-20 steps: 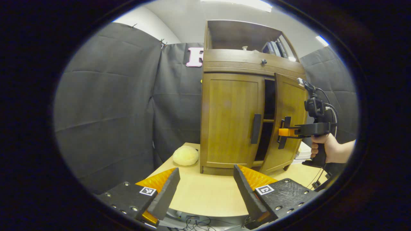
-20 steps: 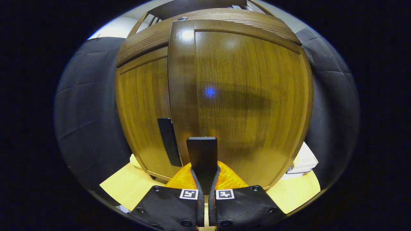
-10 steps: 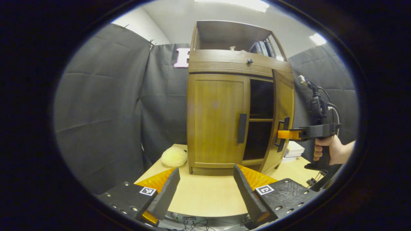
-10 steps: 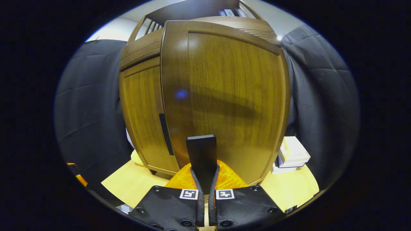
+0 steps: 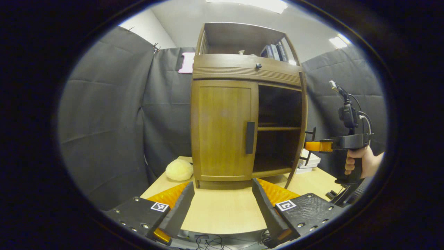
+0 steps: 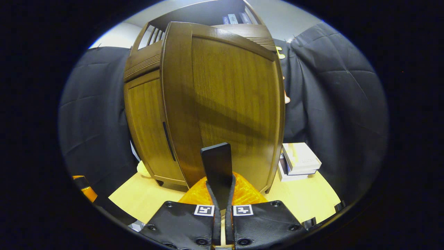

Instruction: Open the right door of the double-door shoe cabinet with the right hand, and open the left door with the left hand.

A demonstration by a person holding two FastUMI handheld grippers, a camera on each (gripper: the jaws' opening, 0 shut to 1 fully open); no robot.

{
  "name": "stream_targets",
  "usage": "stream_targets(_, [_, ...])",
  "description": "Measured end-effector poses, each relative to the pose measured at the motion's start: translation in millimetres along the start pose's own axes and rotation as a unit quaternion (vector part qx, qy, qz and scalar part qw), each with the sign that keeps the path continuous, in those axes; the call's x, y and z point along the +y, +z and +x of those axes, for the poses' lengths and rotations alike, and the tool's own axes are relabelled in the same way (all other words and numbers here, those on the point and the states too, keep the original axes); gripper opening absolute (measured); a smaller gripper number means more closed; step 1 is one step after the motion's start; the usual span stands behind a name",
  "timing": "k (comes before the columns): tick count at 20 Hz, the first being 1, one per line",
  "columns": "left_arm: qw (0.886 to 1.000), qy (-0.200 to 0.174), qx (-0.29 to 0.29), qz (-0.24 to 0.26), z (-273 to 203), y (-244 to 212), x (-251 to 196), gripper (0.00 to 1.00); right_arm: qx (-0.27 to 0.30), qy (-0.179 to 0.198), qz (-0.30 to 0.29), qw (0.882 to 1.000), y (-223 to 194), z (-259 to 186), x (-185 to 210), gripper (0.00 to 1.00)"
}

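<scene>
a light wooden table (image 5: 222, 211) carries the brown wooden shoe cabinet (image 5: 222, 132), a pale yellow fluffy ball (image 5: 179, 170) beside it and stacked white boxes (image 6: 300, 160).

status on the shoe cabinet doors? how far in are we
Done: the right door is swung wide, edge-on in the left gripper view, with the shelf inside exposed.

In hand: the right gripper has its jaws shut on the right door's handle.

Left: the left door sits shut, its handle untouched. The left gripper hangs open over the table, short of the cabinet.
</scene>
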State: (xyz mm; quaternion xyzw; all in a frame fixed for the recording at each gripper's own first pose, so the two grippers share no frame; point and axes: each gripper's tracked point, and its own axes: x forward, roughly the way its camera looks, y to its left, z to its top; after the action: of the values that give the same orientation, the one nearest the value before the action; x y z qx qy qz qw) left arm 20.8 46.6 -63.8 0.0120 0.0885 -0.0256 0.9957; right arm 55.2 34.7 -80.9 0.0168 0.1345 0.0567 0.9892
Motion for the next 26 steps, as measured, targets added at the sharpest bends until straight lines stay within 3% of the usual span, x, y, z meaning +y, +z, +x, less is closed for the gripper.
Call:
stream_targets(12, [0.999,-0.042,0.001,0.016,13,-4,-10,0.96,-0.008,-0.031,0.017,0.999,-18,-29,-68,0.06])
stream_targets(19, [0.998,-0.059,0.013,0.016,17,-8,-18,0.97,-0.019,-0.050,0.028,0.998,-16,-44,-100,0.02])
stream_targets(20, [0.998,-0.060,0.015,0.017,18,-8,-19,0.96,-0.020,-0.053,0.032,0.998,-18,-43,-109,0.09])
stream_targets(23, [0.998,-0.060,0.023,0.023,21,-11,-20,0.96,-0.025,-0.063,0.062,0.996,-18,-49,-130,0.02])
stream_targets(26, [0.997,-0.064,0.029,0.028,27,-13,-23,0.95,-0.030,-0.070,0.076,0.994,-20,-53,-151,0.04])
